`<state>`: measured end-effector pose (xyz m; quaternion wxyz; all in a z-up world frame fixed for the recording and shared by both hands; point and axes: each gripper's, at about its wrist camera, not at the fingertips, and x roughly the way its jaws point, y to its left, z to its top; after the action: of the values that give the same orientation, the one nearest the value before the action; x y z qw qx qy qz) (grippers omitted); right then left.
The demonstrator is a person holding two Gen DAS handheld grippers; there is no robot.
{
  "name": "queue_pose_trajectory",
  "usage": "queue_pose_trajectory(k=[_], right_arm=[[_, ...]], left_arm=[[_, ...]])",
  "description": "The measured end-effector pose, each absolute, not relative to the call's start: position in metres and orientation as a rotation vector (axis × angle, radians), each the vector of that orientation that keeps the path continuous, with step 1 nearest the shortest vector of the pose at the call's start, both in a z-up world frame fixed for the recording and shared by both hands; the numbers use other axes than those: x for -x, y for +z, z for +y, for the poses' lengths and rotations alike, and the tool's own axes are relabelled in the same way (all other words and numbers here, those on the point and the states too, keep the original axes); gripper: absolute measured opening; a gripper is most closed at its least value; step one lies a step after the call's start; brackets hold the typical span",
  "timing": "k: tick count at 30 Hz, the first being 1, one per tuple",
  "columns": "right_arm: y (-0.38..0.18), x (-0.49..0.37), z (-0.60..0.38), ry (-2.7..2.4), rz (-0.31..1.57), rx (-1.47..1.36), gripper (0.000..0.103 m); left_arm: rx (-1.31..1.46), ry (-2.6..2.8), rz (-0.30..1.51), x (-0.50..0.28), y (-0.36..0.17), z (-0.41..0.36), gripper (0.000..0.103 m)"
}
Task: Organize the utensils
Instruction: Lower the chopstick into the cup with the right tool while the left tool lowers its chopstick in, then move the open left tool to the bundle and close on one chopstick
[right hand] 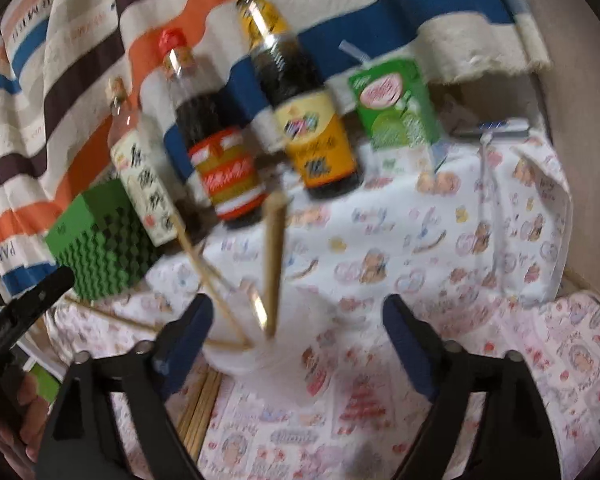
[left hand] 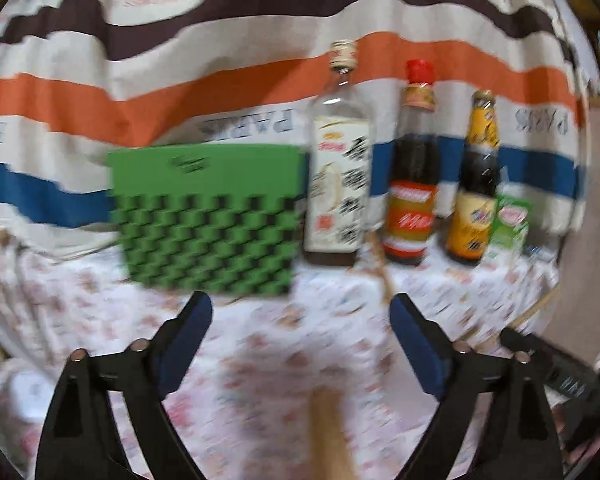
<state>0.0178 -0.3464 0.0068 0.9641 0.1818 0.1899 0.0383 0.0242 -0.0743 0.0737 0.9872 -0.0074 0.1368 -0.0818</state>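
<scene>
My right gripper (right hand: 298, 312) is open over the patterned tablecloth (right hand: 440, 248). A clear cup (right hand: 256, 356) stands between its fingers, closer to the left one. The cup holds a wooden-handled utensil (right hand: 275, 256) and leaning chopsticks (right hand: 204, 268). More chopsticks (right hand: 200, 408) lie flat on the cloth below the cup. My left gripper (left hand: 300, 320) is open too, its pads touching nothing. A blurred wooden handle (left hand: 332, 432) shows low between its fingers. A green latticed box (left hand: 208, 216) stands just beyond the left gripper, and the same green box (right hand: 100, 248) shows in the right wrist view.
Behind stand a clear bottle (left hand: 340, 176), a red-capped dark bottle (left hand: 412, 184), a yellow-labelled dark bottle (left hand: 476, 184) and a green drink carton (right hand: 396, 108). A striped cloth (left hand: 220, 60) hangs at the back. The table edge (right hand: 580, 280) runs at the right.
</scene>
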Motion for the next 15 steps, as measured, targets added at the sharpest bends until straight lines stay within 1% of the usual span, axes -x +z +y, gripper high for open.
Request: queue_pose_trajectory(k=[2, 8, 10, 15], right_arm=[[0.006, -0.015, -0.338, 0.096, 0.4, -0.355, 0.089], [0.009, -0.004, -0.323, 0.131, 0.385, -0.337, 0.098], [0.007, -0.003, -0.321, 0.134, 0.376, -0.338, 0.101], [0.002, -0.008, -0.31, 0.133, 0.403, -0.28, 0.103]], left_arm=[[0.014, -0.135, 0.288, -0.017, 0.065, -0.063, 0.097], [0.073, -0.052, 0.387, -0.012, 0.038, -0.039, 0.102], [0.044, -0.029, 0.4, -0.014, 0.032, -0.041, 0.102], [-0.05, -0.051, 0.518, -0.029, 0.013, -0.052, 0.102]])
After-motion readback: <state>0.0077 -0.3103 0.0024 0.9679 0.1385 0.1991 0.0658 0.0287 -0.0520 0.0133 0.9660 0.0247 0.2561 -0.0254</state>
